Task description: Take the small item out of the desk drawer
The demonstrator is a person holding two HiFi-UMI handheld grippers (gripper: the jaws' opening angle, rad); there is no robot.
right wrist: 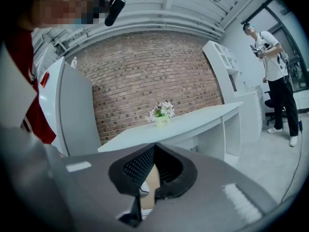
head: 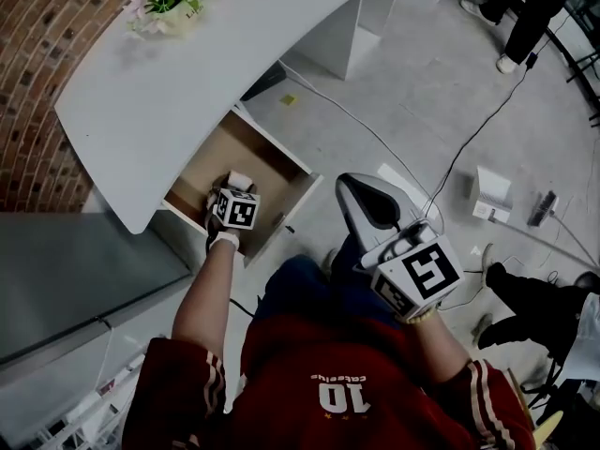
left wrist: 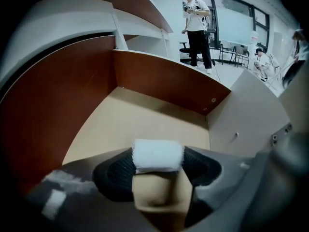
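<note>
White item (left wrist: 158,155): small pale roll or block, inside the open drawer (left wrist: 164,83). It sits over the drawer floor, nearer the edge on the person's side than the far corner.
Left gripper (left wrist: 159,174): reached down into the drawer. Jaws stand fairly wide, with the item spanning the gap and each of its ends against a dark pad. Read as a grip.
Right gripper (right wrist: 146,175): held off to the side, well apart from the drawer. Jaws drawn nearly together, nothing between them.
Step in hand: grasp made inside the drawer, item not yet out (judgement).
Next move: lift straight up until clear of the drawer walls and the overhanging edge of the desk (head: 187,73), then draw back toward the person. Grip must hold, as the item looks soft at its edges.
Hard to make out: whether the item rests on the floor or is already raised. The beige patch below it may be floor seen through the gap or part of the item.
Hidden: in the head view the gripper's marker cube covers most of the item.
</note>
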